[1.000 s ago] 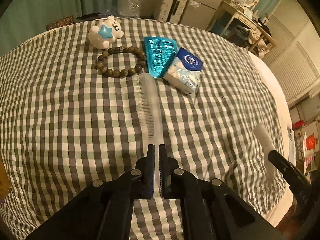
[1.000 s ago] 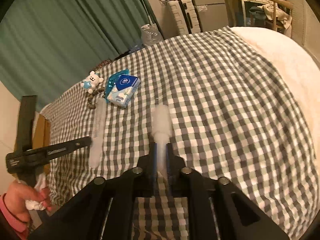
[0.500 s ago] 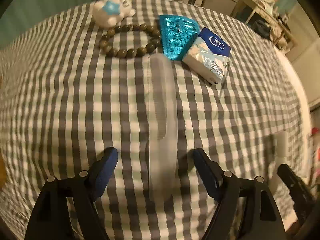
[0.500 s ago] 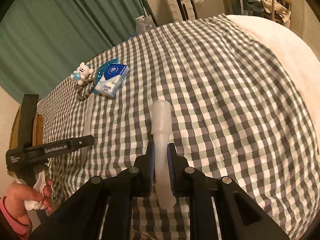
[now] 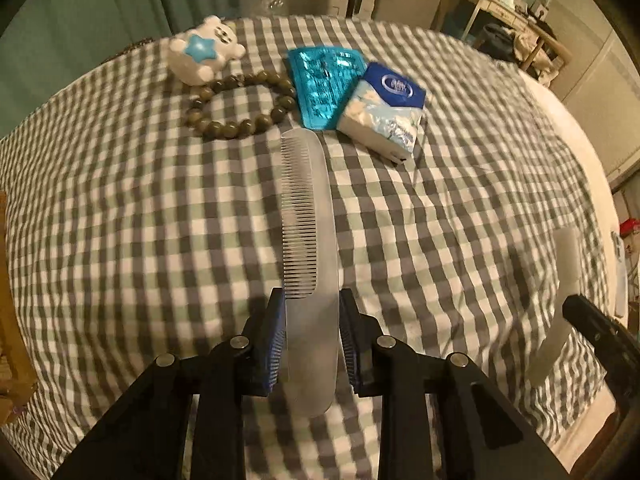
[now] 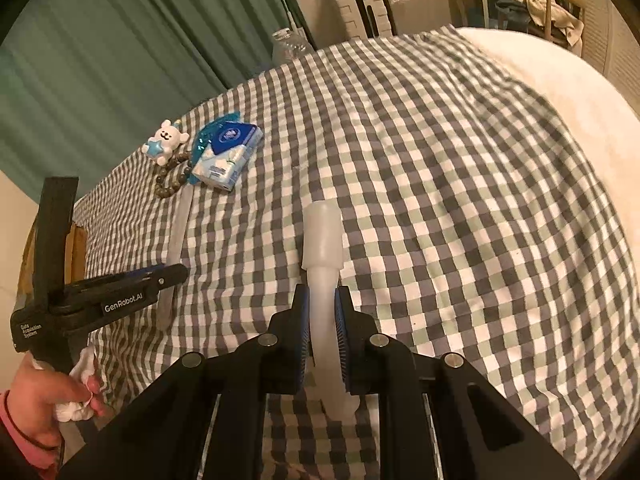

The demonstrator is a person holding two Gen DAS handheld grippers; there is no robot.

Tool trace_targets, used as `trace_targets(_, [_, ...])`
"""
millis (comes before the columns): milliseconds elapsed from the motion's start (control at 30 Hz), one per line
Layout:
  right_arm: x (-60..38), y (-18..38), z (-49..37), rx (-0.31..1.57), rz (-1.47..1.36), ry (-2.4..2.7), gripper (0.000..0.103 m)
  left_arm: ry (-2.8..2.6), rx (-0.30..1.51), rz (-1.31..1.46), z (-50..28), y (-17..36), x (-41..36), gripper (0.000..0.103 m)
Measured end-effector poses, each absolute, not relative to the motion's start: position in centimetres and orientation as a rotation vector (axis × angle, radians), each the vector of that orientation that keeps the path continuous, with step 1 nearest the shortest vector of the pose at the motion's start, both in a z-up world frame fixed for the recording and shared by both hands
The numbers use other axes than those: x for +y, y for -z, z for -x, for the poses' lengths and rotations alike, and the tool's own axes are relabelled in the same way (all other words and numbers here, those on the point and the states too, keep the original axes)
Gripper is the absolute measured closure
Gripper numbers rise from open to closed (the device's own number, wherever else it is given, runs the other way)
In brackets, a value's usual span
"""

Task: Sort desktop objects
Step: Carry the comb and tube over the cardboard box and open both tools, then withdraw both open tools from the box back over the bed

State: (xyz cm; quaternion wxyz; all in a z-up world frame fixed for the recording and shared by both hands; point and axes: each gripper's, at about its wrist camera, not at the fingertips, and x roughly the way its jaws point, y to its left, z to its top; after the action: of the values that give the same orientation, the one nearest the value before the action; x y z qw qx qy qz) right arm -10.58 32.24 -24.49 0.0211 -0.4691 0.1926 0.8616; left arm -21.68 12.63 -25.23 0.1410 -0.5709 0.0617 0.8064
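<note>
A clear plastic comb [image 5: 306,216] lies lengthwise on the checked cloth; its handle end sits between the jaws of my left gripper [image 5: 312,308], which are closed against its sides. My right gripper [image 6: 321,304] is shut on a white toothbrush with a capped head [image 6: 323,240] and holds it pointing away. The comb also shows in the right wrist view [image 6: 176,236], with the left gripper [image 6: 168,276] at its near end. The toothbrush shows at the right of the left wrist view [image 5: 566,264].
At the far side lie a bead bracelet [image 5: 240,106], a white bear figure with a blue star [image 5: 202,50], a teal blister pack [image 5: 324,84] and a blue tissue packet [image 5: 384,112]. The white bed edge [image 6: 560,92] runs along the right. A cardboard box [image 6: 76,240] stands left.
My left gripper opened wide around the comb's handle, then closed in on its sides. My right gripper kept hold of the toothbrush and drifted slightly.
</note>
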Motion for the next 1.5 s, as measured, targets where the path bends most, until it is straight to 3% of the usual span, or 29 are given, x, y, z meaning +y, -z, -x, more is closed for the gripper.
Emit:
trace_targets(467, [25.5,15.3,9.5,0.445,1.333,-2.828,0.089,-2.526,0.102,1.361,19.7,11.7,4.3,0.077])
trace_targets(900, [5.5,6.2,12.7,0.078,1.322,-3.171,0.089,-2.708,-0.130,1.238,21.1,1.6,-12.7,0.077])
trace_targets(1133, [-7.3,6.5,15.3,0.089,1.526,-3.337,0.089,-2.819,-0.150,1.323,19.9,3.3,-22.5,0.077])
trace_targets(1367, [-15.4,8.7,18.4,-0.069,1.660,-3.323,0.089,-2.834,-0.176,1.477,19.5,7.8,-28.1,0.075])
trace_targets(1400, [-15.8,8.7,18.8,-0.095,1.637,-3.318,0.084,-2.837,-0.174,1.496,19.5,8.2,-28.7,0.068])
trace_targets(1433, [-16.0,8.5,19.1,-0.106,1.619,-3.317,0.078,-2.842,-0.157,1.524,19.7,8.5,-29.1,0.047])
trace_targets(1500, [-16.2,7.8,19.5,-0.108,1.532,-3.324,0.040,-2.865,-0.083,1.579,20.2,9.3,-29.1,0.018])
